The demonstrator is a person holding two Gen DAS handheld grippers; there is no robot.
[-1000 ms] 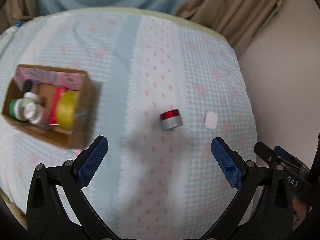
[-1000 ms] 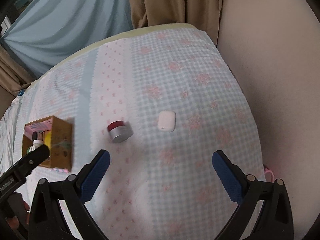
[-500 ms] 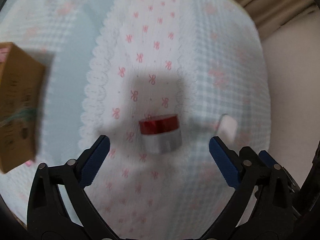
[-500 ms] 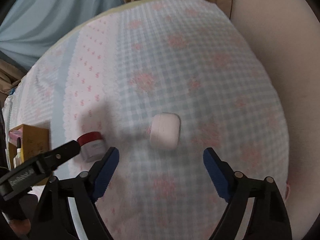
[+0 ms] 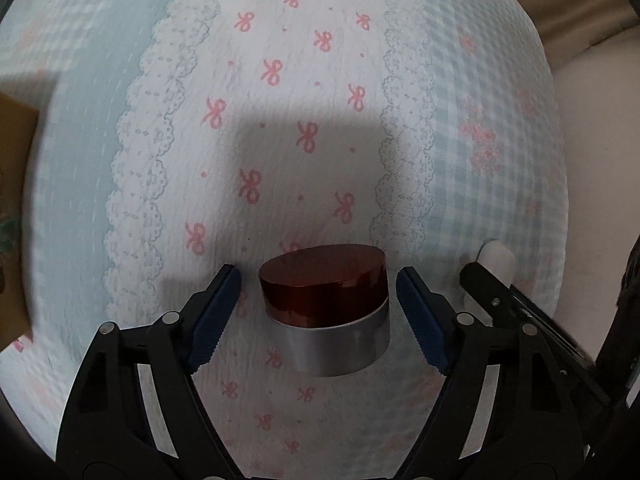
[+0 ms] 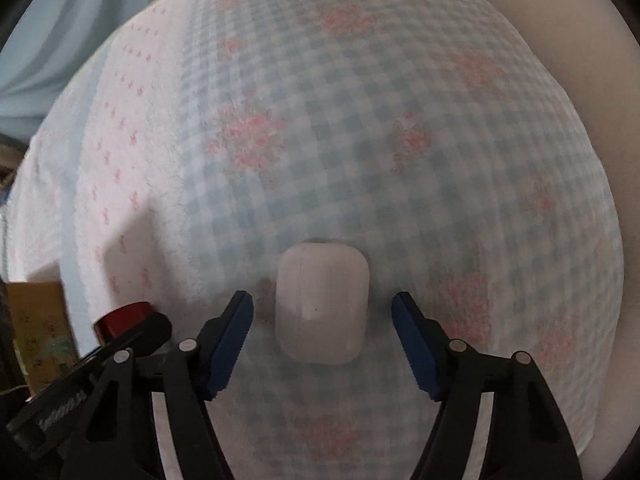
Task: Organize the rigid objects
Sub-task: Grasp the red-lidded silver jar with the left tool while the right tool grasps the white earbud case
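A small silver jar with a dark red lid stands on the patterned cloth. My left gripper is open around it, a blue pad on each side with small gaps. A white earbud case lies on the checked cloth. My right gripper is open around it, pads apart from its sides. The jar's red lid shows at the left of the right wrist view behind the left gripper's finger. The case's tip shows at the right of the left wrist view.
A cardboard box stands to the left, also seen blurred at the left edge of the left wrist view. The cloth-covered surface ends near a pale wall on the right. Curtains hang at the back.
Both grippers have dropped and moved forward. The jar now sits between the left pads and the case between the right pads. Both jaws have narrowed.
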